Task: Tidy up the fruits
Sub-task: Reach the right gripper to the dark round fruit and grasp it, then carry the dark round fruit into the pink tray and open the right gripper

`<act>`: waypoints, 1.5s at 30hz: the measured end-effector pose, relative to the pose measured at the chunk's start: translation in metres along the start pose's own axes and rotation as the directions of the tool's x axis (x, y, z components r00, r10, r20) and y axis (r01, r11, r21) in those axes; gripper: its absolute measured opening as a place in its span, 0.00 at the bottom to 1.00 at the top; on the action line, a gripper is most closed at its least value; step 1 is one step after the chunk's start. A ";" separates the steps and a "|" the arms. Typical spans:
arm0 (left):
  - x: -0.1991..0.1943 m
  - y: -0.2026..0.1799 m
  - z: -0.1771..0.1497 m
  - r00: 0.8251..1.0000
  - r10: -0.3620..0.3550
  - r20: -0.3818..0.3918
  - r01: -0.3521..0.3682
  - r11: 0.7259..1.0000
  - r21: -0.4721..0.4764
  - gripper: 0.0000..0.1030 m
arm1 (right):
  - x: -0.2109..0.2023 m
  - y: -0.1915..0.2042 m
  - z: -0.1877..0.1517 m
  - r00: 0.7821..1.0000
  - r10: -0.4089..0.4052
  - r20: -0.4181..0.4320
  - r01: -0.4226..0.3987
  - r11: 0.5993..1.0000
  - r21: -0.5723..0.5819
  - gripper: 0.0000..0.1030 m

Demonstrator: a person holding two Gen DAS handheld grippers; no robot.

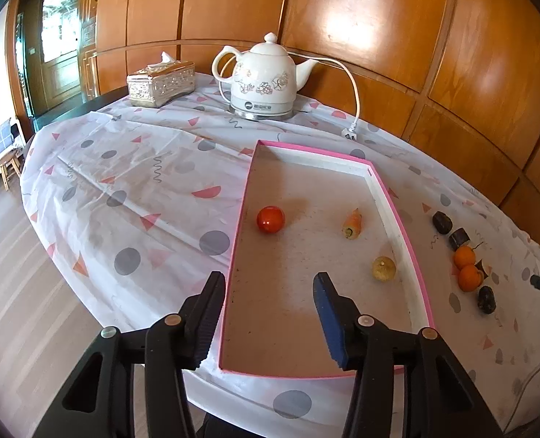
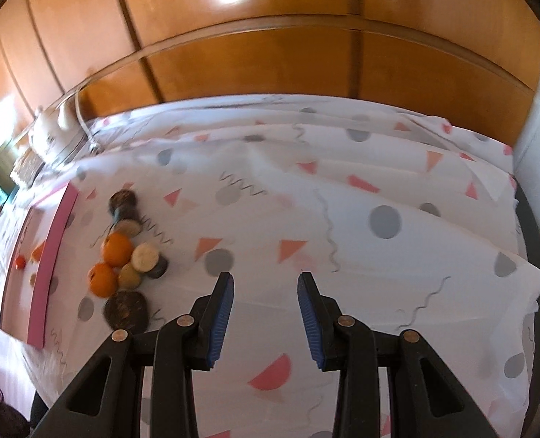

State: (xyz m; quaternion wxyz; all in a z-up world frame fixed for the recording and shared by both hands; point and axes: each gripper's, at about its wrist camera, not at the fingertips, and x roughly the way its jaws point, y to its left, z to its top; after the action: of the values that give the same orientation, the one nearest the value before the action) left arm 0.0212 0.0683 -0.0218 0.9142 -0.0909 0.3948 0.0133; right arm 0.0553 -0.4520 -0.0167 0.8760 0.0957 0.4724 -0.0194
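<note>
Left gripper (image 1: 270,292) is held released over the near end of the pink tray (image 1: 238,241), nothing between its fingers; inside are seen a tomato (image 1: 270,219), carrot piece (image 1: 353,223) & a yellowish fruit (image 1: 383,268). Right gripper (image 2: 265,294) hangs released above the tablecloth (image 2: 343,197); oranges (image 2: 116,249) w/ dark, possibly dried, fruits (image 2: 126,310) lie just beside the tray

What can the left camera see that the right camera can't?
Only the left wrist view shows the teapot and tissue box clearly, plus the open left gripper.

Only the right wrist view shows the open right gripper and pale round pieces.

Both show the pink tray, the oranges and the tablecloth.
</note>
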 end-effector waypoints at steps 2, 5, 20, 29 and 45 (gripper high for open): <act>-0.001 0.002 0.000 1.000 0.000 0.001 0.000 1.000 -0.009 0.49 | 0.002 0.007 -0.001 1.000 0.010 -0.013 -0.010 1.000 -0.018 0.36; -0.005 0.008 -0.002 1.000 0.002 0.007 -0.002 1.000 -0.031 0.51 | 0.005 0.017 -0.002 0.999 0.016 -0.029 -0.018 0.999 -0.047 0.36; -0.010 0.049 -0.008 0.999 0.036 -0.014 -0.038 0.980 -0.196 0.59 | 0.015 0.083 -0.008 0.987 0.128 -0.098 -0.143 0.975 -0.168 0.36; -0.009 0.064 -0.011 0.999 0.042 -0.028 -0.047 0.966 -0.253 0.60 | 0.036 0.126 -0.019 0.977 0.139 -0.162 -0.177 0.953 -0.248 0.51; -0.017 0.049 -0.007 0.999 0.046 0.028 -0.040 0.983 -0.180 0.62 | 0.063 0.142 -0.038 0.975 0.025 -0.220 -0.100 0.936 -0.336 0.43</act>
State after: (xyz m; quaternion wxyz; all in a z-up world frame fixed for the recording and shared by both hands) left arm -0.0006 0.1163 -0.0218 0.9080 -0.1639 0.3791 0.0701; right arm 0.0769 -0.3024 -0.0683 0.8238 -0.0430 0.5560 0.1021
